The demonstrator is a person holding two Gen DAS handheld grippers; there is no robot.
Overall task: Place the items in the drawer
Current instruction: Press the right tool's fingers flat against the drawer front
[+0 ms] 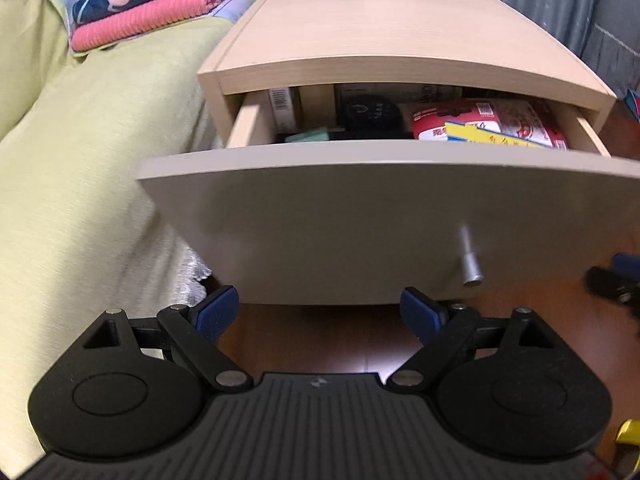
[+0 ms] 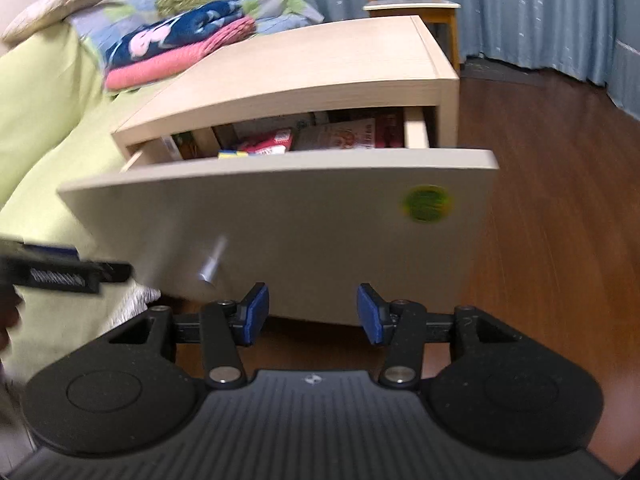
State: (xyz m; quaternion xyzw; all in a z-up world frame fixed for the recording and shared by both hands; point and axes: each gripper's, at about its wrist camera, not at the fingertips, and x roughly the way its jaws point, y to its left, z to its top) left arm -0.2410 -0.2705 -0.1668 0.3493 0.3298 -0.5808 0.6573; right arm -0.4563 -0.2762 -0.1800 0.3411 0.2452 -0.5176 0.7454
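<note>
1. The left gripper (image 1: pixel 318 314) is wide open and holds nothing. Its blue pads (image 1: pixel 218 312) sit just below the bottom edge of the drawer front (image 1: pixel 340 220).
2. The right gripper (image 2: pixel 312 312) is open and empty too (its jaws stand a bit closer together).
3. The drawer (image 2: pixel 280 216) is pulled out toward both grippers, straight ahead and a little up. Its long side runs left to right.
4. The silver knob (image 1: pixel 470 260) sticks out of the drawer front. I think the right gripper is nearer to it.
5. Inside the drawer lie a red packet (image 1: pixel 492 120), a yellow packet (image 1: pixel 480 134), a round black thing (image 1: pixel 370 114) and a small box (image 1: pixel 282 110).
6. The top of the nightstand (image 1: pixel 372 36) is bare. No loose item to put away shows.
7. Far back, folded towels (image 2: pixel 180 48) lie on the bed (image 1: pixel 80 160).
</note>
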